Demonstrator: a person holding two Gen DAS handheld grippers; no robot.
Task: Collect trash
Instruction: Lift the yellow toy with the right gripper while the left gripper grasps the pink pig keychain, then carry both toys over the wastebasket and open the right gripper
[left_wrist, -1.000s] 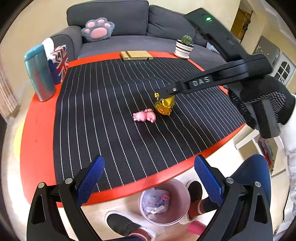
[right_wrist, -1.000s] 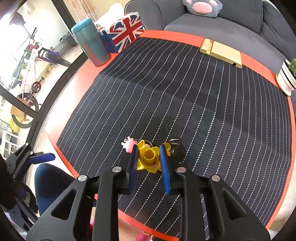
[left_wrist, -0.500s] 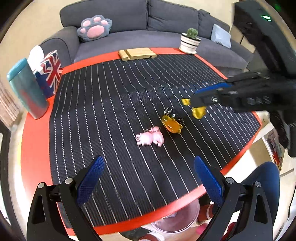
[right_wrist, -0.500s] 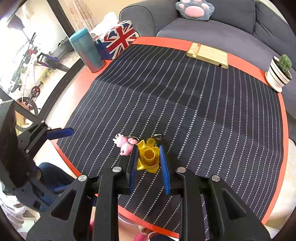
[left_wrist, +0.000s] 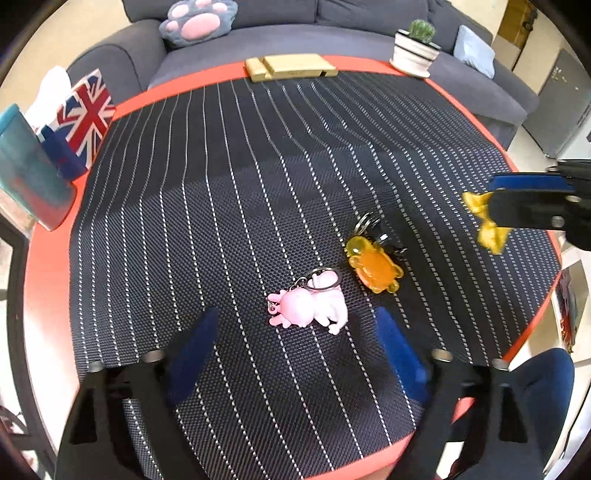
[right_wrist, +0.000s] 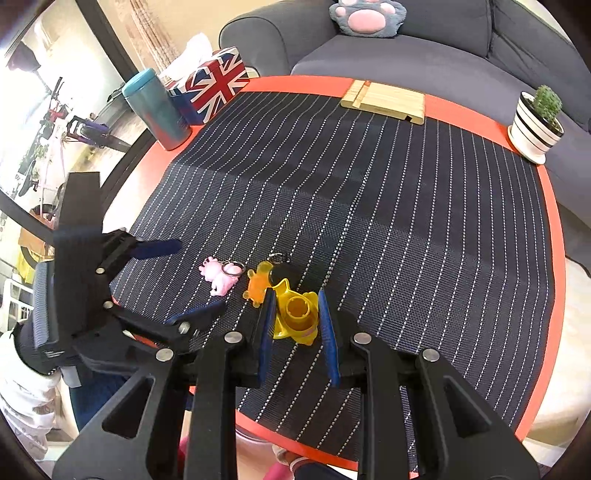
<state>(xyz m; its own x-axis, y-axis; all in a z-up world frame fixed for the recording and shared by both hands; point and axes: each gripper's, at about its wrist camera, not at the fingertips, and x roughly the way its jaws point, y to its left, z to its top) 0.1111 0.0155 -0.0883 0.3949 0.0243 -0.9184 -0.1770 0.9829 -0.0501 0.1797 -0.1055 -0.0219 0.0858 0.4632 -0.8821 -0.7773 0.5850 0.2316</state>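
My right gripper (right_wrist: 293, 317) is shut on a yellow plastic piece (right_wrist: 297, 314) and holds it above the striped mat; it shows at the right edge of the left wrist view (left_wrist: 487, 221). A pink pig keychain (left_wrist: 308, 304) and an orange turtle keychain (left_wrist: 373, 266) lie on the mat. My left gripper (left_wrist: 295, 350) is open and empty, its blue pads on either side just short of the pig. In the right wrist view the pig (right_wrist: 219, 275) and turtle (right_wrist: 258, 282) lie just beyond my fingers, with the left gripper (right_wrist: 177, 280) at the left.
A round red table (left_wrist: 44, 266) carries the black striped mat (left_wrist: 240, 166). At its far edge stand a teal tumbler (left_wrist: 26, 170), a Union Jack tissue box (left_wrist: 79, 122), a wooden block (left_wrist: 291, 66) and a potted cactus (left_wrist: 415, 48). A grey sofa (left_wrist: 332, 33) lies behind.
My right gripper has lifted the yellow piece off the mat and drawn it back to the right. My left gripper has moved forward over the mat, closing in on the pig keychain.
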